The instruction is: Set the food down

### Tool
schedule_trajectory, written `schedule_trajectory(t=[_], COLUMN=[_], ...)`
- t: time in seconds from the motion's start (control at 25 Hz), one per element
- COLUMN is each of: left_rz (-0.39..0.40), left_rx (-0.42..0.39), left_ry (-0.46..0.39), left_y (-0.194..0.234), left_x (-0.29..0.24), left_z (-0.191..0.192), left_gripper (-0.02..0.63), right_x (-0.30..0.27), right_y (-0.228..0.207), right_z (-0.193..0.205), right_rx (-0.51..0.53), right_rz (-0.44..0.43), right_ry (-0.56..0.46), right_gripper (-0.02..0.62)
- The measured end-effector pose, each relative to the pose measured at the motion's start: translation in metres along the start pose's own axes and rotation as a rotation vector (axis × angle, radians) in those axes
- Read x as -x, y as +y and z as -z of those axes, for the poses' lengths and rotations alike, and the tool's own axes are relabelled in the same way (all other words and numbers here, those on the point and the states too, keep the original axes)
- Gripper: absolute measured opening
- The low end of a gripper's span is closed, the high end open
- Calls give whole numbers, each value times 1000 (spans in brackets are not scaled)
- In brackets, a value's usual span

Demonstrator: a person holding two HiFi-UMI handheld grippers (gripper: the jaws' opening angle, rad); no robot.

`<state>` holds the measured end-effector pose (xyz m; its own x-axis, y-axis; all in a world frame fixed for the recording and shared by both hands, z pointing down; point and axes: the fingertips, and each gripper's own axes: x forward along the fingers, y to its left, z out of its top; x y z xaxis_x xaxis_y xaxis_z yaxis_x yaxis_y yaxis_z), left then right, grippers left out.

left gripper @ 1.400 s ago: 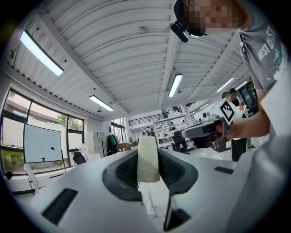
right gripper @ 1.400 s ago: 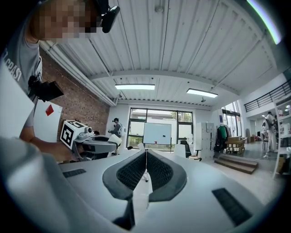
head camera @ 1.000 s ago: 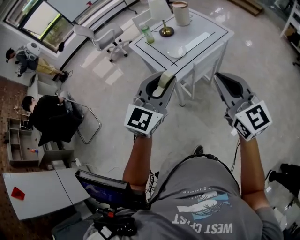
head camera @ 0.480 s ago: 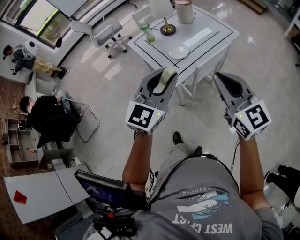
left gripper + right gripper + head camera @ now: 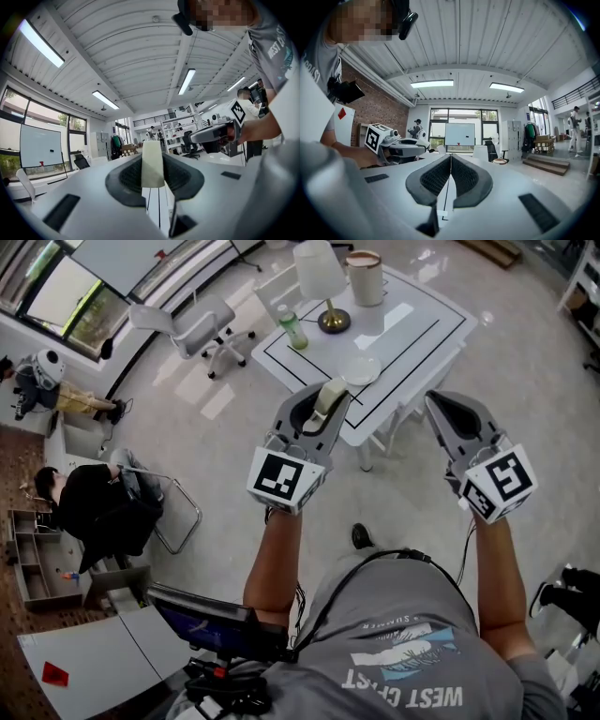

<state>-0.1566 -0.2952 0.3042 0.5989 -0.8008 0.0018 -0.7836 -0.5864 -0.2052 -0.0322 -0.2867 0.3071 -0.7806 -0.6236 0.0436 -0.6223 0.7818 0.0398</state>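
In the head view, the left tool (image 5: pixel 325 407) is closed on a pale cream, oblong piece of food (image 5: pixel 331 393), held upright in the air at the near edge of a white desk with a black border line (image 5: pixel 417 320). The right tool (image 5: pixel 437 406) is level with it and well apart. The desk carries a white-shaded lamp on a brass base (image 5: pixel 319 277), a green bottle (image 5: pixel 292 331), a cream cylindrical container (image 5: pixel 366 277) and a small clear bowl (image 5: pixel 360 369). In the left gripper view, the dark ribbed pads (image 5: pixel 129 176) press the food's two sides, and its top stands above them. In the right gripper view, the jaws are pressed together with nothing between them.
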Motion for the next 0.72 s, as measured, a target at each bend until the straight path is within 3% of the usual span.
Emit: schedule_trajectory(t=[0.44, 0.72], left_rz=[45, 27], left_rx=[23, 28], left_ry=[-1, 39], left_y=[51, 68], left_x=[-35, -75], left_z=[20, 35], left_gripper=[100, 100], right_x=[-41, -65], right_y=[-27, -67], right_z=[-3, 6], right_rx=[13, -9], right_rz=[57, 32], right_ry=[31, 37], right_gripper=[8, 8])
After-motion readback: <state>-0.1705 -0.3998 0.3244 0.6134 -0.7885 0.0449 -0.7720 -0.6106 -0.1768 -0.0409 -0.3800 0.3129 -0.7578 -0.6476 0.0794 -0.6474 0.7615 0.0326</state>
